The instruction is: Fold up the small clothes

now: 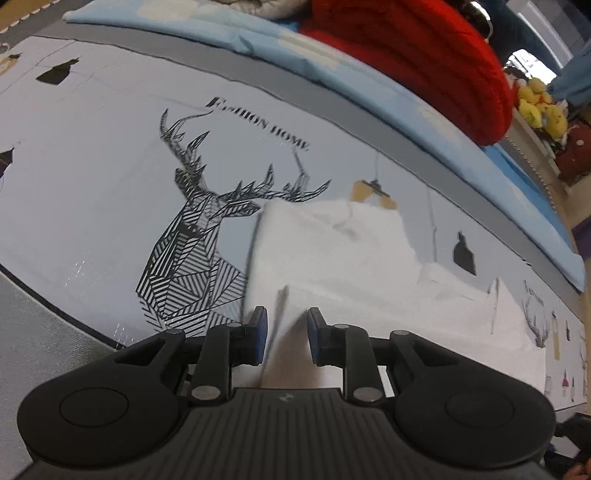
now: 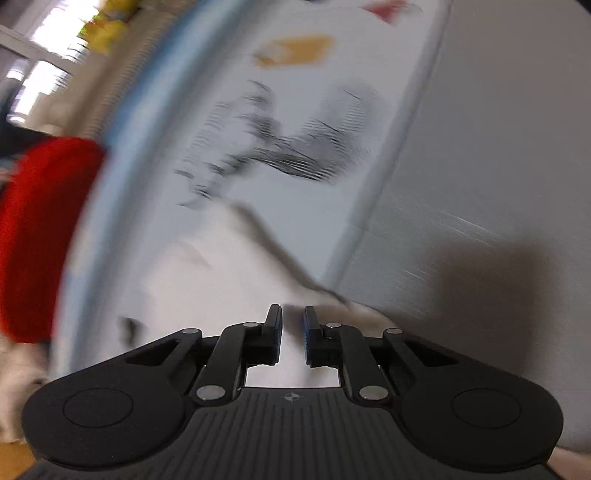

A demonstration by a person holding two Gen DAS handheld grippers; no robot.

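Both grippers have their jaws a little apart, with white cloth showing in the gap. On the left gripper (image 1: 284, 334) the gap is small but clear. A raised fold of the cloth (image 1: 343, 258) stands up between the blue pads (image 1: 261, 332), and the pads do not seem to press on it. On the right gripper (image 2: 293, 334) the gap is even smaller. White cloth (image 2: 207, 280) lies under and between the fingers, but that picture is blurry, so I cannot tell if the pads pinch it.

In the left view the cloth is a small white thing, soft and a bit crumpled, with a straight edge on its left side and bumpy folds along the top. It lies in the lower middle of the frame and runs off to the lower right. It rests on a pale sheet (image 1: 92, 155) with a black striped deer head (image 1: 199, 240) and some letters printed on it. The cloth's left edge just touches the deer.

Only the left view is sharp enough to show a red knitted thing (image 1: 424, 62) at the upper right, a blue cover (image 1: 258, 33) under it, and yellow toys (image 1: 539, 107) at the far right. The right view shows the red thing (image 2: 40, 229) at its left edge, the deer (image 2: 288, 147) smeared in the middle, and a dark shadow (image 2: 491, 291) at the right.
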